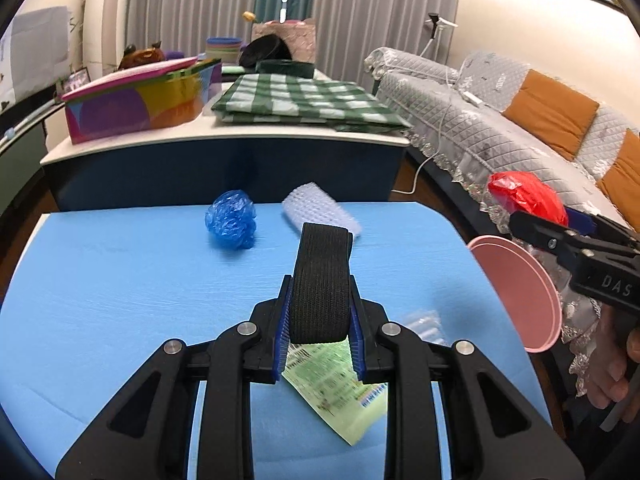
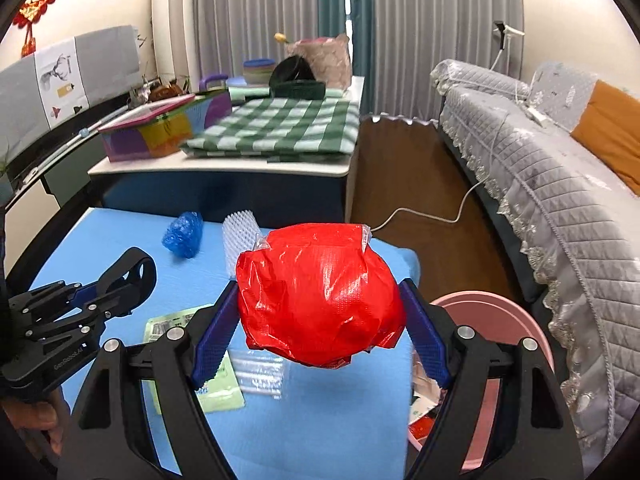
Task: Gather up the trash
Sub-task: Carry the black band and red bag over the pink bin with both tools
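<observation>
A living room with grey curtains, a quilt-covered sofa and a cluttered side table forms the backdrop; in front lies a blue foam mat [image 1: 120, 280] that serves as the work surface. Beside its right edge, at about 3 o'clock in the left wrist view, stands a round pink plastic bin [image 1: 516, 292].

The left gripper [image 1: 320, 320] is clamped on a black woven elastic band loop [image 1: 322, 276], held clear above the mat. The right gripper [image 2: 320, 320] has its jaws pressed against a crumpled red plastic bag [image 2: 320, 296], carried near the mat's right edge, with the bin at about 4 o'clock from it in the right wrist view.

Something reddish already lies inside the bin, low in the right wrist view, so some collecting seems done, though what it is cannot be made out.

Left on the mat:
- a crumpled blue plastic bag [image 1: 232, 220] at 11 o'clock from the left gripper
- a roll of clear bubble wrap [image 1: 320, 208] at 12 o'clock, just beyond the band
- a green printed paper packet [image 1: 340, 392] directly under the left gripper
- a small clear plastic wrapper [image 2: 260, 372], just beside the packet

By my judgement the task is roughly at its middle: two pieces are in hand and not yet dropped, and four wait on the mat.
</observation>
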The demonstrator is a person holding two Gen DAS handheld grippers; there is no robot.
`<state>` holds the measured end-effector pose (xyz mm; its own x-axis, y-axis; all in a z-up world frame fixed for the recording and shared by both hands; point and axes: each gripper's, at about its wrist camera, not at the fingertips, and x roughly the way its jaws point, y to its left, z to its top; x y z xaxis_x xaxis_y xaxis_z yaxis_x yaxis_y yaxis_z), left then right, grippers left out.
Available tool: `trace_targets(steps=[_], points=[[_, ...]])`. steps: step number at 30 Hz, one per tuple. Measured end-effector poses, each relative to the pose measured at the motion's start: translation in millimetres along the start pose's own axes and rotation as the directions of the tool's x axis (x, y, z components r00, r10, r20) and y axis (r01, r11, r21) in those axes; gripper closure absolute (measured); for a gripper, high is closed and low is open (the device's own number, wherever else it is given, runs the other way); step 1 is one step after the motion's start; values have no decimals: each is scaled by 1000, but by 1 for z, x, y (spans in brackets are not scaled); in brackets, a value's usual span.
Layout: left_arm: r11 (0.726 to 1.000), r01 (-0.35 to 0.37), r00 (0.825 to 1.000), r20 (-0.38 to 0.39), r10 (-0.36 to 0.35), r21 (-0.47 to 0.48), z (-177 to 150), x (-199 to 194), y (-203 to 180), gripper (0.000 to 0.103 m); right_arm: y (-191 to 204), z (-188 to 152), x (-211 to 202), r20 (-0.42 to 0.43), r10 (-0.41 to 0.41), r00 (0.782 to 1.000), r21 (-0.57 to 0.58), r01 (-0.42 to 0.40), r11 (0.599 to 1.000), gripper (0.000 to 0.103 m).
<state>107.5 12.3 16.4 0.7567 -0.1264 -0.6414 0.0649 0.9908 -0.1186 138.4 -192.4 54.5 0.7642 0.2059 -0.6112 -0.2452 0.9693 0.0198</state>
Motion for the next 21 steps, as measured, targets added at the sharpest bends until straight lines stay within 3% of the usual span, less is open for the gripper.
trace_targets(steps=[11, 21], points=[[999, 26, 1000, 11, -26, 23, -13, -14, -25, 79, -30, -26, -35, 14, -57, 998, 41, 57, 998, 26], [996, 77, 996, 44, -80, 49, -23, -17, -53, 79, -72, -24, -53, 48, -132, 990, 91, 128, 988, 25]])
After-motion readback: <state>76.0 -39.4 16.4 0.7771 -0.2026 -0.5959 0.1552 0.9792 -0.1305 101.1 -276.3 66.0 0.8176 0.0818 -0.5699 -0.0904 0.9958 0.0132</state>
